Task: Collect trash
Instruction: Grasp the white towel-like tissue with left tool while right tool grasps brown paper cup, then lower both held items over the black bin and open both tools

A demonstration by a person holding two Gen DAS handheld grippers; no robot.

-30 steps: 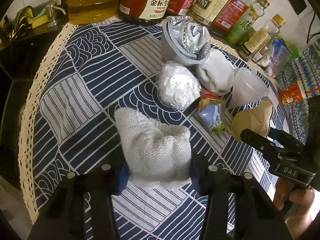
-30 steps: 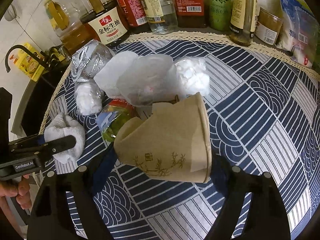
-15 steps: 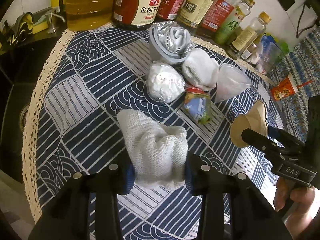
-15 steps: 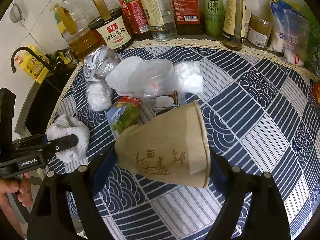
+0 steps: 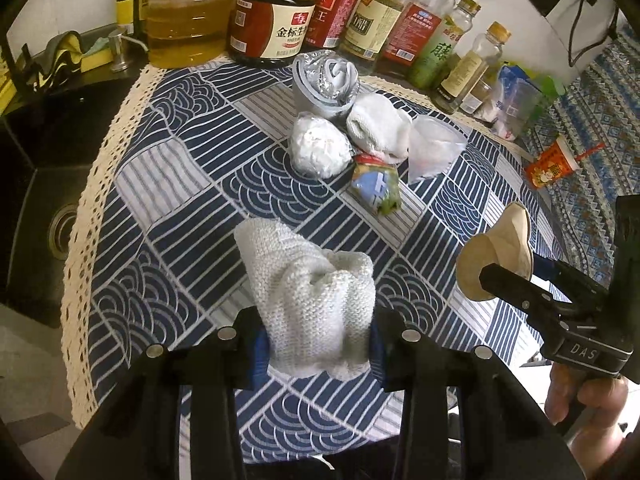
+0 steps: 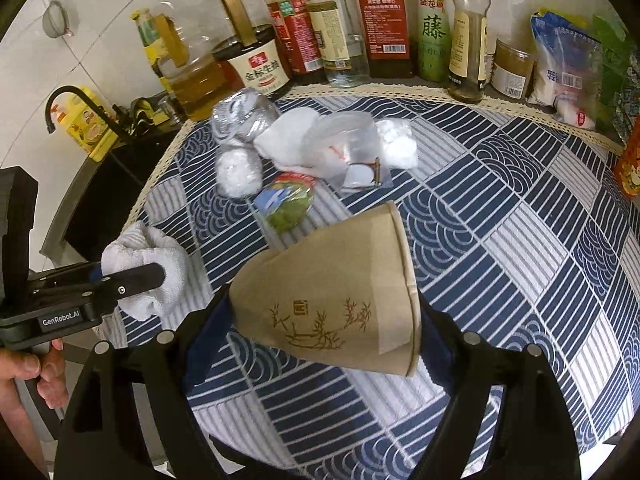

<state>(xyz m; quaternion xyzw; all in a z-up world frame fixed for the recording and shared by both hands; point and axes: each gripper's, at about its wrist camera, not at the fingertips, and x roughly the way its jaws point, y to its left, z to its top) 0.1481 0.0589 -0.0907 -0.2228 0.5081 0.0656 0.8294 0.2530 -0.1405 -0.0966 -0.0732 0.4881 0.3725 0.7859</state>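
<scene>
Both grippers hold trash above the table.

The left gripper (image 5: 316,340) is clamped on a crumpled white paper towel (image 5: 312,292); the right gripper (image 6: 320,328) is clamped on a squashed brown paper cup (image 6: 336,300). More wrappers and wads lie clustered on the table (image 6: 540,240) near the bottles (image 5: 376,12).

The counter (image 5: 168,184) wore a navy-and-white patterned cloth with a cream lace edge. Mid-cloth lay a foil wad (image 5: 326,82), two white wads (image 5: 318,146), clear plastic (image 5: 434,148) and a green wrapper (image 5: 376,188), touching; bottles (image 6: 384,28) lined the far edge.
</scene>
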